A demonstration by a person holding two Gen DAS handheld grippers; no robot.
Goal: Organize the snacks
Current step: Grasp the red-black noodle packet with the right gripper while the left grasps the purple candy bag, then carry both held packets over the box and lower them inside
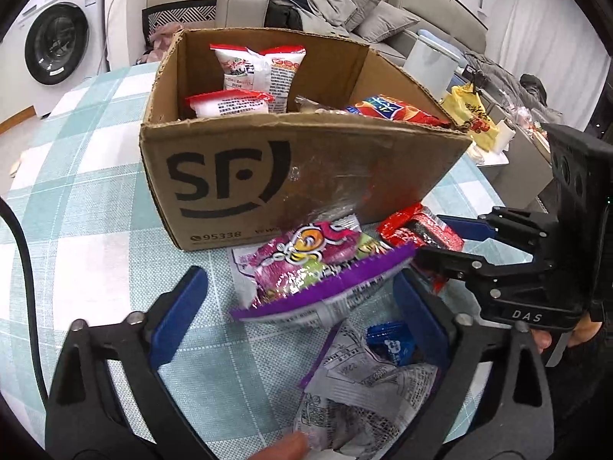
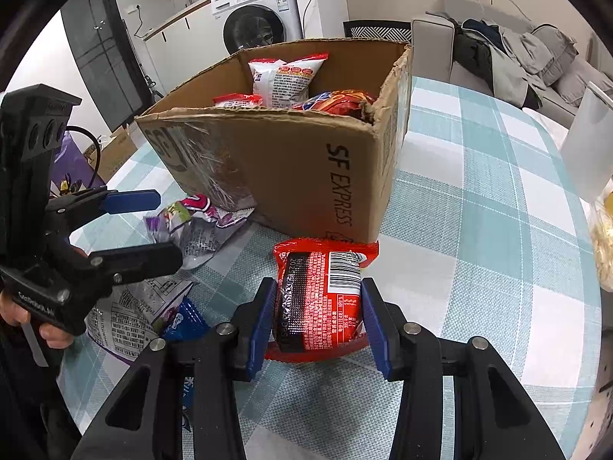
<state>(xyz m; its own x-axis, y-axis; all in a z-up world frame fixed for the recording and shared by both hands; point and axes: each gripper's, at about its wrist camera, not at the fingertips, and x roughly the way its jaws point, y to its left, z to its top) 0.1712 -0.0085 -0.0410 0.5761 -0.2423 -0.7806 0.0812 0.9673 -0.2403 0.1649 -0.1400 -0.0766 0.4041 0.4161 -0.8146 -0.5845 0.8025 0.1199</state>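
Observation:
An open cardboard box (image 1: 345,176) (image 2: 291,176) stands on the checked tablecloth (image 1: 95,230) and holds white-and-red snack bags (image 1: 253,73) and a red pack (image 1: 387,109). A purple snack pack (image 1: 314,268) (image 2: 199,222) lies in front of the box, between the blue pads of my left gripper (image 1: 299,306) (image 2: 153,228). The jaws stand wide and do not press on it. My right gripper (image 2: 320,322) (image 1: 440,243) is shut on a red packet (image 2: 322,299) (image 1: 417,230) that lies on the cloth by the box's corner.
A silver printed wrapper (image 1: 364,387) (image 2: 126,318) and a small blue packet (image 1: 390,341) (image 2: 184,322) lie close to me. A yellow bag (image 1: 475,115) sits beyond the box. A washing machine (image 2: 260,19) and a sofa (image 1: 345,4) stand behind the table.

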